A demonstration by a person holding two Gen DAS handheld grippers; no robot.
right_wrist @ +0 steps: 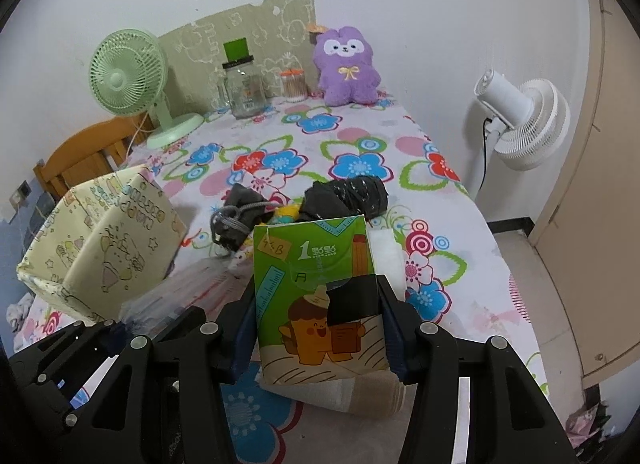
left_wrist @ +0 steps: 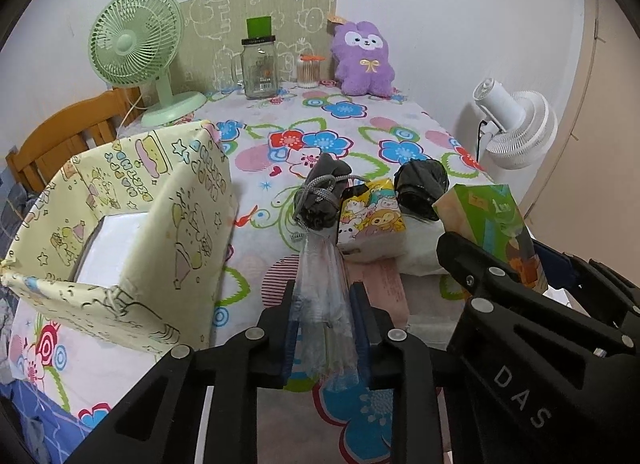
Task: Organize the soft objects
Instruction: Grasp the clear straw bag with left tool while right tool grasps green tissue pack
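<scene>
My left gripper (left_wrist: 322,296) is shut on a clear plastic bag (left_wrist: 324,304) and holds it above the flowered tablecloth. My right gripper (right_wrist: 320,304) is shut on a green tissue pack (right_wrist: 316,288), which also shows in the left wrist view (left_wrist: 492,220). On the table ahead lie a grey drawstring pouch (left_wrist: 320,196), a cartoon-print tissue pack (left_wrist: 372,220), a black rolled bag (left_wrist: 420,188) and a white soft item (left_wrist: 420,248). A yellow patterned open box (left_wrist: 132,224) stands to the left, with a white object inside.
At the back stand a green desk fan (left_wrist: 136,44), a glass jar (left_wrist: 260,64), a cotton swab container (left_wrist: 308,72) and a purple plush toy (left_wrist: 364,60). A white floor fan (left_wrist: 516,128) stands off the table's right edge. A wooden chair (left_wrist: 72,132) is at left.
</scene>
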